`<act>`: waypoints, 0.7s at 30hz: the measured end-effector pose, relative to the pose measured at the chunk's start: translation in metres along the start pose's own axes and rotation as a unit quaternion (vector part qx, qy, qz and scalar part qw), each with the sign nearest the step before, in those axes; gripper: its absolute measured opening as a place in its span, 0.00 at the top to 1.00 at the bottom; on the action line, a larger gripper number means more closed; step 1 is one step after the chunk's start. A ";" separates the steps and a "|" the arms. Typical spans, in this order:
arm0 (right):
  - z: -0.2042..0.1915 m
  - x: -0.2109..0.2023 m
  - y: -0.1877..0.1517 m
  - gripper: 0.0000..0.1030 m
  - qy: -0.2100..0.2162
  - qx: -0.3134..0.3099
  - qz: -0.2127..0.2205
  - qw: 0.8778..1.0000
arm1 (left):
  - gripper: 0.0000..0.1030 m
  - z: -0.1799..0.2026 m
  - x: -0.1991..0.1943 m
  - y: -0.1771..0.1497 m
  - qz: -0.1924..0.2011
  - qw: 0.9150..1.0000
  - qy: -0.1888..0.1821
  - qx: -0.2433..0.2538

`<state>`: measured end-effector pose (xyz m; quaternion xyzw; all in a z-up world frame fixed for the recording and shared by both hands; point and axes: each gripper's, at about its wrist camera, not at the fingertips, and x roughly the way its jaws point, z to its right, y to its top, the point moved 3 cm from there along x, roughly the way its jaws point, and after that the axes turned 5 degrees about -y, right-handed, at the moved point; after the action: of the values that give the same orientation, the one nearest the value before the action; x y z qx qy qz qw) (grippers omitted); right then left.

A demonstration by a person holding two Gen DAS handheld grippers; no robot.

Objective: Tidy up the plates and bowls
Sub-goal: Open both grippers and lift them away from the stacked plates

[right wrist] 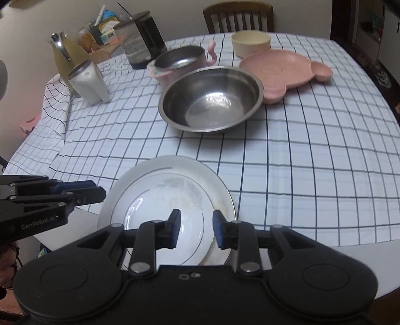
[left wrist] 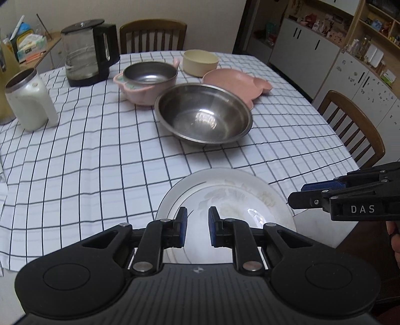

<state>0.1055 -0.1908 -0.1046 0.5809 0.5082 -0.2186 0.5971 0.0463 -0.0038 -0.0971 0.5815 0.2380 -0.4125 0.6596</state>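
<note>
Both tongs, left (left wrist: 197,225) and right (right wrist: 196,228), open and empty above white plate (right wrist: 150,190); best to grab rim gently, lift flat.

wall (left wrist: 212,15): plain cream, far | chairs: wooden chair (left wrist: 153,35) far, another (left wrist: 355,125) right | white cabinets (left wrist: 300,52) and open shelving (left wrist: 375,25) far right | table: checked tablecloth (left wrist: 87,150)
</note>
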 end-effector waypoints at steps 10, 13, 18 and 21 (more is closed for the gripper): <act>0.001 -0.037 0.013 0.62 -0.017 -0.010 0.055 0.998 | 0.69 0.016 -0.013 0.025 0.043 0.999 -0.016 0.019; 0.005 -0.047 0.020 0.51 -0.026 -0.015 0.076 0.997 | 0.56 0.021 -0.015 0.035 0.056 0.998 -0.015 0.022; 0.018 -0.057 0.034 0.37 -0.038 -0.019 0.101 0.994 | 0.46 0.032 -0.012 0.054 0.074 0.997 -0.007 0.026; 0.031 -0.058 0.045 0.31 -0.043 -0.018 0.109 0.993 | 0.36 0.039 -0.006 0.066 0.085 0.996 0.000 0.028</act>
<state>0.1319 -0.2285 -0.0393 0.6117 0.4196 -0.1683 0.6492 0.0910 -0.0411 -0.0467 0.6179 0.1765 -0.3611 0.6757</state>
